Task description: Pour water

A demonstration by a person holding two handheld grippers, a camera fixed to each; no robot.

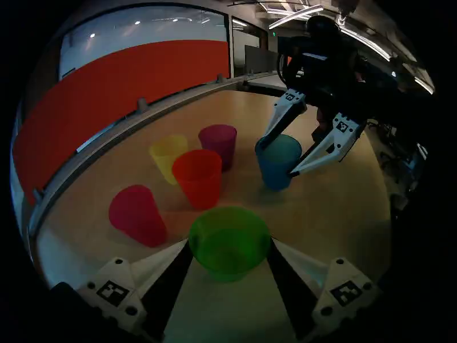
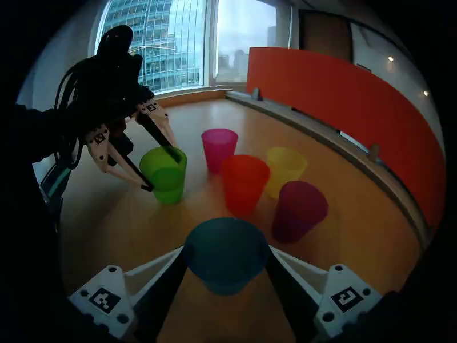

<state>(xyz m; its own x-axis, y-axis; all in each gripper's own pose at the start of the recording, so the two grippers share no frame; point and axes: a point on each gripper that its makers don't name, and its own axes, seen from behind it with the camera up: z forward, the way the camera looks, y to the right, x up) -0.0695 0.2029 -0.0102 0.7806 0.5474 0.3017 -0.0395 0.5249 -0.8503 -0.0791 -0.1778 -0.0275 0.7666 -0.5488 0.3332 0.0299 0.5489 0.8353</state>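
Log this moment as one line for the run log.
left gripper: shut on green cup | right gripper: shut on blue cup | both cups upright on table | pour not started

Looking down the right gripper here, fingers pressed on both sides of a teal cup above the wooden table. Farther off on the left, left gripper clamped around a green cup standing on the wood. Loose cluster in between: magenta cup at the back, orange cup in front of it, yellow cup beside that, dark red cup nearest. Orange wall panel along the right, big windows with towers behind.
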